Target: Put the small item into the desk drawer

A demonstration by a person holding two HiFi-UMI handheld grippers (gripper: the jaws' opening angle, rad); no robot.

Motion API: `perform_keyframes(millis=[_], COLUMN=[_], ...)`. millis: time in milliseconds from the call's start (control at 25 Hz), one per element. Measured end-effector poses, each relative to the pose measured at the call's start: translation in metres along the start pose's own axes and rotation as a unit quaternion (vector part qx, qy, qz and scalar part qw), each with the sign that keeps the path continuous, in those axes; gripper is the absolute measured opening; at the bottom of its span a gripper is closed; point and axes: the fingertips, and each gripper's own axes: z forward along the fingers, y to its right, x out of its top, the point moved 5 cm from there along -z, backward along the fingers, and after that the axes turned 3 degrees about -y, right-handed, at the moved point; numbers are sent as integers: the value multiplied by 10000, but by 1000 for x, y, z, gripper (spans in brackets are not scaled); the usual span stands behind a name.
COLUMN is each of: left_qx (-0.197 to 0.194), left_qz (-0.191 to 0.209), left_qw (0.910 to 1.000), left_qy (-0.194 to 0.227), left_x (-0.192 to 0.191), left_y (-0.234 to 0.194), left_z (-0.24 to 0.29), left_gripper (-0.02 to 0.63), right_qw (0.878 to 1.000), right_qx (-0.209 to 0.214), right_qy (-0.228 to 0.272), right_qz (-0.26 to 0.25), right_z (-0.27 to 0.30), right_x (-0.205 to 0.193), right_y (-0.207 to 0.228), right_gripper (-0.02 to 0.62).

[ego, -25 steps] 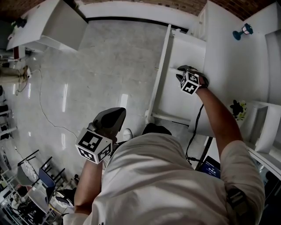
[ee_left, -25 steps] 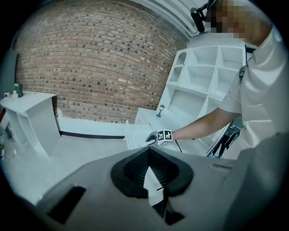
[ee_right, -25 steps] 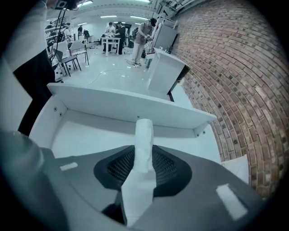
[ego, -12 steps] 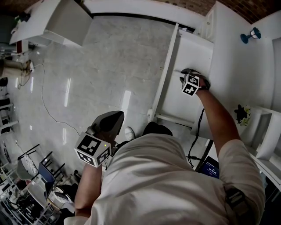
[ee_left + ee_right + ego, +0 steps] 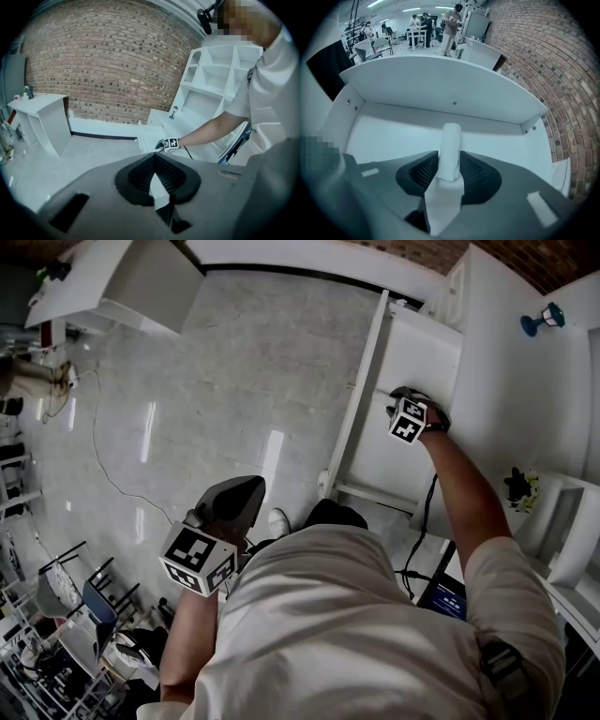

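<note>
A small white roll (image 5: 451,150) stands between the pads of my right gripper (image 5: 450,161), which still touch both its sides as the jaws are opening. The gripper (image 5: 401,395) reaches into the open white desk drawer (image 5: 403,343), and the roll hangs just above the drawer's bare bottom (image 5: 393,136). My left gripper (image 5: 251,486) hangs low at my left side over the floor, far from the drawer. Its jaws (image 5: 154,161) are shut with nothing between them.
The white desk top (image 5: 506,381) lies to the right of the drawer, with a blue figure (image 5: 544,319) at its far end and a dark toy (image 5: 518,486) nearer me. A white cabinet (image 5: 122,287) stands across the floor, and a thin cable (image 5: 94,446) trails over the tiles.
Both grippers keep their places, the right one inside the drawer and the left one at my side. Only the head view has drifted a little.
</note>
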Motion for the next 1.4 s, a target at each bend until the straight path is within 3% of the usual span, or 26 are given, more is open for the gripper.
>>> perform_keyframes(millis=[600, 880, 1120, 1400], left_qx=[-214, -397, -518, -732], left_qz=[171, 362, 502, 658], left_qw=[9995, 9980, 9966, 9940], left_qy=[164, 336, 400, 475], left_x=[-3, -13, -34, -58], left_y=[4, 4, 2, 0], left_z=[-14, -38, -70, -110], left_gripper=[6, 6, 6, 6], right_qw=[9994, 9958, 9923, 9892], right_qx=[-330, -798, -1107, -1226], right_qy=[62, 233, 292, 339], right_qz=[127, 381, 470, 734], right_z=[-35, -73, -105, -141], right_x=[6, 19, 33, 51], right_y=[-3, -9, -39, -87], right_gripper=[149, 85, 14, 14])
